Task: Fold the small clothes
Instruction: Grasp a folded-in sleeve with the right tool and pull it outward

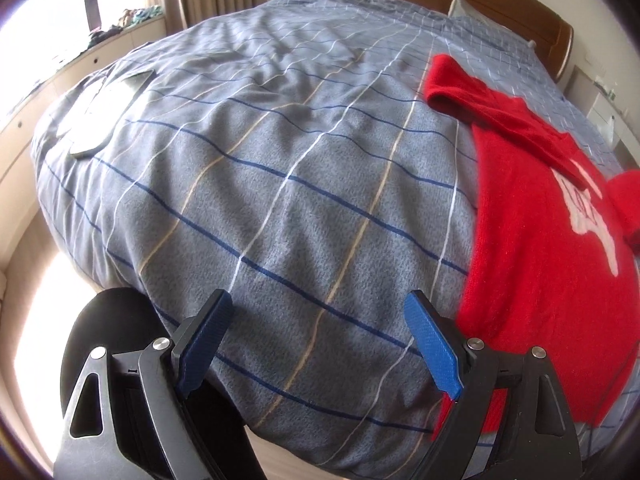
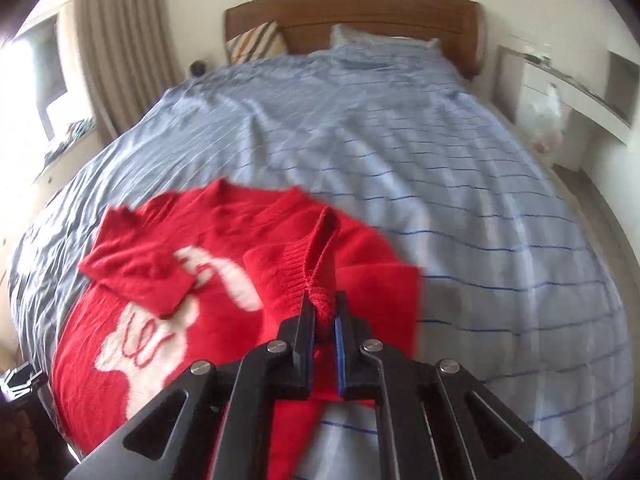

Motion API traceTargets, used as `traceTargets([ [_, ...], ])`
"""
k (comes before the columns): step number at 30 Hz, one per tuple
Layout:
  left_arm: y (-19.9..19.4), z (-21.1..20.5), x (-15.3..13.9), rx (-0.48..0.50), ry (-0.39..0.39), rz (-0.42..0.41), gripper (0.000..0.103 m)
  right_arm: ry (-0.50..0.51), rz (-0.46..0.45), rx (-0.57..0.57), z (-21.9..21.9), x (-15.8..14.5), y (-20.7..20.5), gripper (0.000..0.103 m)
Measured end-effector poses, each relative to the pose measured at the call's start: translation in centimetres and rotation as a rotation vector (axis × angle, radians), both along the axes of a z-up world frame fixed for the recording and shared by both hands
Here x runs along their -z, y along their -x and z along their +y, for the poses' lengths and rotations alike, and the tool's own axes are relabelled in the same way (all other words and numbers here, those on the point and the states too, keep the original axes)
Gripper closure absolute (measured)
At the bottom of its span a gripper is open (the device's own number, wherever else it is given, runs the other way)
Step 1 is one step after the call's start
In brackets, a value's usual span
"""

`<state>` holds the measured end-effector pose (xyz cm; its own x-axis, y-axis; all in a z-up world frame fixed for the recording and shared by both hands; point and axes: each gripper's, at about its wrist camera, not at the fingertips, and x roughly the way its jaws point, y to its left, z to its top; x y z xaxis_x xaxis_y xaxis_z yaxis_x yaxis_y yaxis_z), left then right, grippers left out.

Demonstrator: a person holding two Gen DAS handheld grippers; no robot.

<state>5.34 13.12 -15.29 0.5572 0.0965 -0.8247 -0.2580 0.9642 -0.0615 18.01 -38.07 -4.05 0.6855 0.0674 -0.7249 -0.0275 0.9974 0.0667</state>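
Observation:
A small red sweater point(image 2: 132, 320) with a white figure on its front lies on the blue checked bedspread point(image 2: 400, 152). Its left sleeve point(image 2: 136, 268) is folded across the chest. My right gripper point(image 2: 323, 300) is shut on the ribbed cuff of the right sleeve point(image 2: 316, 256) and holds it lifted over the sweater body. In the left wrist view the sweater point(image 1: 540, 272) lies at the right. My left gripper point(image 1: 320, 308) is open and empty above the bare bedspread point(image 1: 260, 160), just left of the sweater's hem.
A wooden headboard point(image 2: 360, 8) with a striped cushion point(image 2: 256, 42) and a pillow point(image 2: 380, 40) is at the far end. Flat dark items point(image 1: 104, 116) lie on the bed's left side. Curtains point(image 2: 120, 40) hang left; a white shelf point(image 2: 580, 80) stands right.

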Motion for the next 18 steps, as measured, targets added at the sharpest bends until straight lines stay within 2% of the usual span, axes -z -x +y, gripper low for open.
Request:
traceTargets([
  [4,0.3,-0.3,0.1,0.002,-0.007,-0.001,0.014,-0.007,-0.027,0.252,-11.9,-2.7,5.7,0.095],
  [6,0.3,-0.6,0.1,0.008,-0.011,0.002,0.014,-0.023,-0.012,0.357,-16.3,-2.4,8.1,0.095],
  [8,0.3,-0.8,0.2,0.013,-0.024,0.003,0.014,-0.081,0.013,0.443,-19.5,-0.8,10.2,0.095],
  [12,0.4,-1.0,0.1,0.020,-0.042,-0.002,0.014,-0.174,0.074,0.531,-22.7,3.9,12.8,0.095],
  [15,0.4,-0.8,0.2,0.013,-0.042,0.001,0.014,-0.362,0.063,0.567,-24.6,7.1,14.3,0.089],
  [18,0.4,-0.7,0.2,0.007,-0.036,0.001,0.014,-0.516,0.005,0.578,-25.8,8.7,15.5,0.080],
])
